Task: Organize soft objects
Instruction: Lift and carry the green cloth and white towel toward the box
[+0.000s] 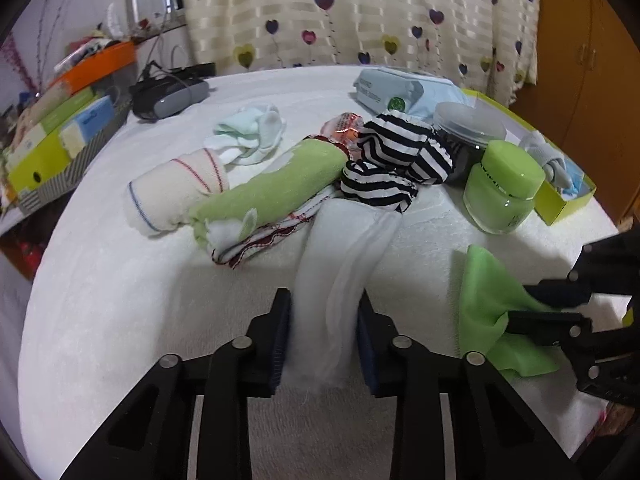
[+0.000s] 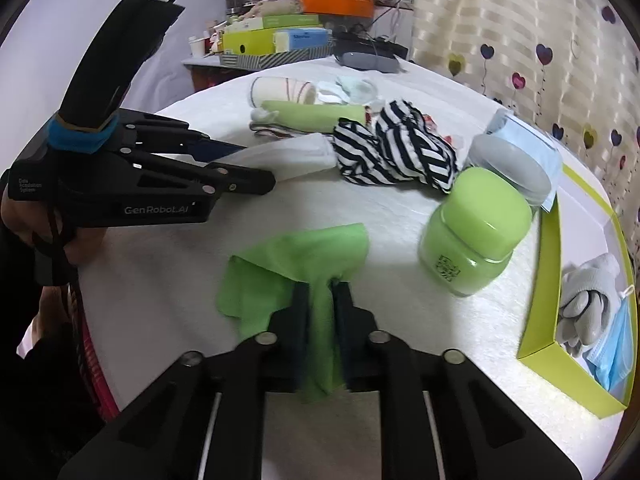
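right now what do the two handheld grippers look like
Both are matte black plastic with silver rivets and dark blue pads on the fingers. The left gripper carries white "GenRobot.AI" lettering, a blue band around its handle and a black cable loop.
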A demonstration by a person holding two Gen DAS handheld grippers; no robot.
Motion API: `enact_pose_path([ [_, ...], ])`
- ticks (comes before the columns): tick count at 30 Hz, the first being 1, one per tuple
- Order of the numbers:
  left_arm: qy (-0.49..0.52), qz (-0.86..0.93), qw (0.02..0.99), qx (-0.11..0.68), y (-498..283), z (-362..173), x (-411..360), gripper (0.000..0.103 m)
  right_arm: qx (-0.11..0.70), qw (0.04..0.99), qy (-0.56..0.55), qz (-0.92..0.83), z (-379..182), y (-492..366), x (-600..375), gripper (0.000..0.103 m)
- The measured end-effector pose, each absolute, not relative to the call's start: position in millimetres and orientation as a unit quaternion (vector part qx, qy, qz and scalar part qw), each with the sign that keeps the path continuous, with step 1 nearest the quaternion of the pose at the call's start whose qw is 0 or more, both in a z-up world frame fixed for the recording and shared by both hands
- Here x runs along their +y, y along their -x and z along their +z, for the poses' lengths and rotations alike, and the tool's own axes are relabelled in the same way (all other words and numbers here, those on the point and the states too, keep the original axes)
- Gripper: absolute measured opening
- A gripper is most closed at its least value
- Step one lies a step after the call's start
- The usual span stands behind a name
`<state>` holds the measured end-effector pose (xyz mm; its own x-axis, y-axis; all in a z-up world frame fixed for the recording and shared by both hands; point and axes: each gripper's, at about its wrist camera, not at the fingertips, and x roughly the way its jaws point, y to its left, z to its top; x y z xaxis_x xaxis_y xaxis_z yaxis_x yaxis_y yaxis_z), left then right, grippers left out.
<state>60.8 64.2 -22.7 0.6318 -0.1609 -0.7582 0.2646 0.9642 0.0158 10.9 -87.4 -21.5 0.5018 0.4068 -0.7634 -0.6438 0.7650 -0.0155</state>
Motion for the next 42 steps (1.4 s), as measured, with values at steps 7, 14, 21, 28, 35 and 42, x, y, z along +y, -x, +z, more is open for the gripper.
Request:
enact_pose_path([
  [7,-0.025,-0.114,0.908,0.402,-46.0,-12.2,66.1,0.023,0.377,0.863,0.112,0.318,-8.4,-9.0,-96.9,0.009],
  [14,0.003,-0.106,0.925,0.365,-31.1,20.1,60.3,0.023,0.336,0.88,0.085,0.326,20.4,2.2,-106.4,0.009],
  [21,0.015,-0.113,0.938,0.328,-22.7,61.9,44.4,0.023,0.291,0.901,0.047,0.318,55.5,10.9,-124.6,0.009],
  [28,0.012,-0.133,0.942,0.307,-20.7,82.7,18.5,0.023,0.265,0.919,0.027,0.291,77.9,13.6,-148.3,0.009],
  [35,0.016,-0.154,0.94,0.305,-30.5,86.7,-6.0,0.023,0.263,0.928,0.011,0.263,79.8,9.7,-177.4,0.009],
  [42,0.018,-0.171,0.936,0.307,-44.3,86.1,-28.2,0.023,0.267,0.934,-0.013,0.235,78.3,-5.8,-209.8,0.009],
])
